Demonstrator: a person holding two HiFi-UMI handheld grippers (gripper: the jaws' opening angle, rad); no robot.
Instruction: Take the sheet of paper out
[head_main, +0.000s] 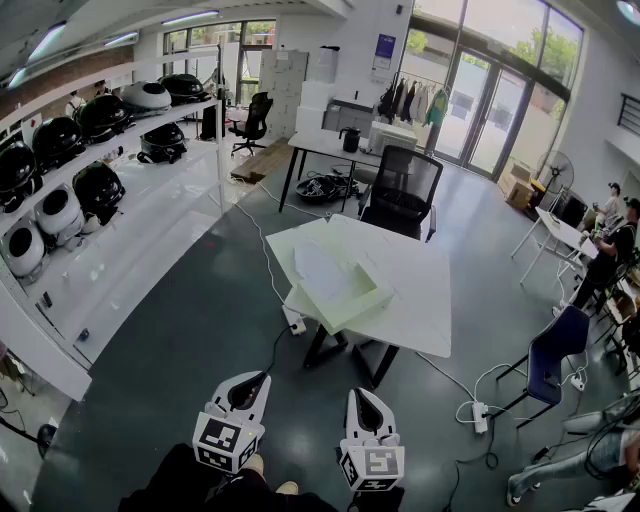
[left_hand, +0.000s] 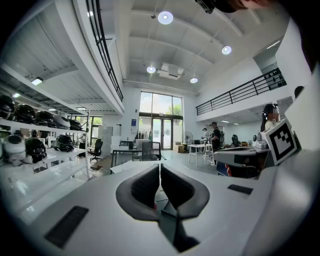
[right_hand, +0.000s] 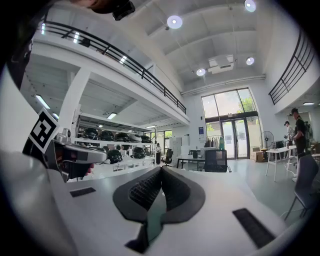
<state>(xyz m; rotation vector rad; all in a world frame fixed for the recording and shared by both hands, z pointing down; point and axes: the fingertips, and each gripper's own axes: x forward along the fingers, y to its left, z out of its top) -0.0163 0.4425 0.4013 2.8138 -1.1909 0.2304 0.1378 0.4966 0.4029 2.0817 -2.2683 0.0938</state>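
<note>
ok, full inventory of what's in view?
white square table: one, white, mid-floor
pale green shallow tray: one, on the table's left part
white sheet of paper: one, lying in the tray
black mesh office chair: one, behind the table
blue chair: one, right of the table
rounded black and white shells: several, on the left shelves
white power strip: one, on the floor at the right
people: at least two, right edge
left gripper: white, shut, empty
right gripper: white, shut, empty

Your left gripper (head_main: 250, 380) and right gripper (head_main: 362, 393) are white shells with black ribbed pads (right_hand: 145, 190). Each bears a black-and-white marker cube (head_main: 226, 440).
</note>
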